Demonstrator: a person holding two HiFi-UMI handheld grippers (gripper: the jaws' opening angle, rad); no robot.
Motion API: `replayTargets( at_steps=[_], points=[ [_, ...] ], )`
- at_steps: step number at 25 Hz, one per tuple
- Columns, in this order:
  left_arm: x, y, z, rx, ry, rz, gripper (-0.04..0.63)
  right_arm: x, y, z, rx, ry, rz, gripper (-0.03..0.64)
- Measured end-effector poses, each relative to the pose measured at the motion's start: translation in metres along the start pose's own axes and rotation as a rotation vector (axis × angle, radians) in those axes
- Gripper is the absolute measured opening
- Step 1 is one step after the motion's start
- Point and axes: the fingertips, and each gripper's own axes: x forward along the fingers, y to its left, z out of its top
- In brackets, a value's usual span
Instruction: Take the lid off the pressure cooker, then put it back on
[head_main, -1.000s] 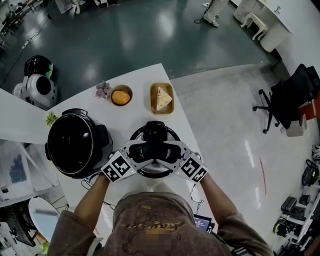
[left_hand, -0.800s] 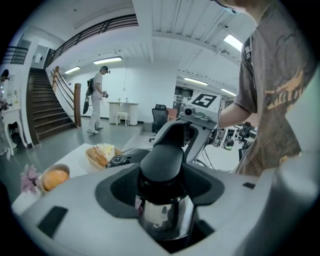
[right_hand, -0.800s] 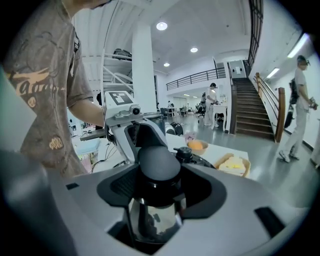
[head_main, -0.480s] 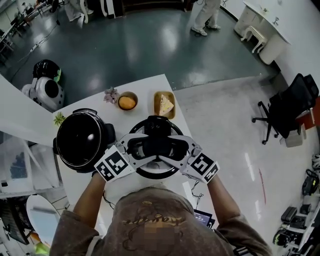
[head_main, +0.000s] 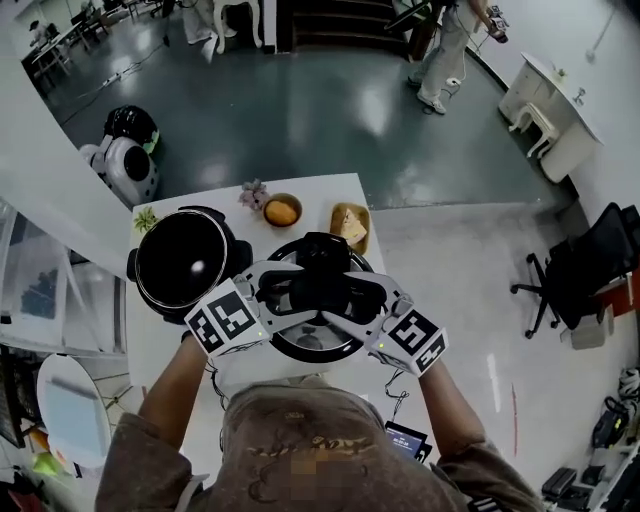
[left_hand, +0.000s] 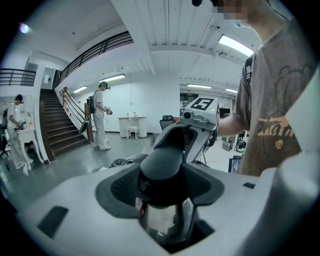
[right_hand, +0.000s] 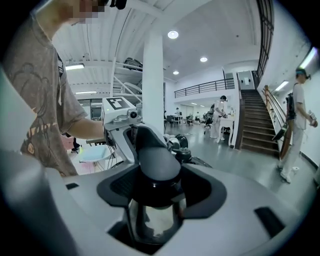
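Note:
In the head view the round steel-rimmed lid (head_main: 312, 342) hangs over the white table (head_main: 160, 335), just right of the open black pressure cooker (head_main: 185, 262). My left gripper (head_main: 287, 293) and right gripper (head_main: 349, 296) meet over the lid from either side. Both are shut on its black handle. In the left gripper view the handle (left_hand: 167, 167) fills the gap of the left gripper (left_hand: 165, 192), and the right gripper's marker cube (left_hand: 201, 106) faces me. The right gripper view shows the same handle (right_hand: 156, 167) clamped in the right gripper (right_hand: 156, 195).
At the table's far end stand a small bowl with an orange thing (head_main: 282, 211), a wooden tray with a wedge of food (head_main: 349, 225) and a little plant (head_main: 252, 192). Cables lie by the near edge. A black-and-white machine (head_main: 125, 160) stands on the floor, an office chair (head_main: 575, 275) at right.
Both grippers have risen together with the lid held between them, so the lid looms larger over the table. The cooker pot has stayed where it was.

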Motion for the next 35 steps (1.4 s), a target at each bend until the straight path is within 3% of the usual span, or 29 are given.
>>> replayTargets(
  at_steps=[12,19,25,35],
  points=[
    [-0.053,0.011,0.012,0.03,-0.035,0.035,0.267,0.023,0.02,0.044,-0.055,-0.003,-0.01,0.264],
    [-0.128,0.026,-0.003,0.051,-0.019,-0.004,0.265,0.076,0.058,0.087,-0.043,-0.014,-0.041,0.264],
    [-0.204,0.061,-0.046,0.089,-0.021,-0.066,0.265,0.16,0.091,0.115,-0.027,-0.02,-0.111,0.262],
    [-0.239,0.073,-0.049,0.141,-0.015,-0.139,0.267,0.183,0.106,0.139,0.016,-0.031,-0.217,0.262]
  ],
)
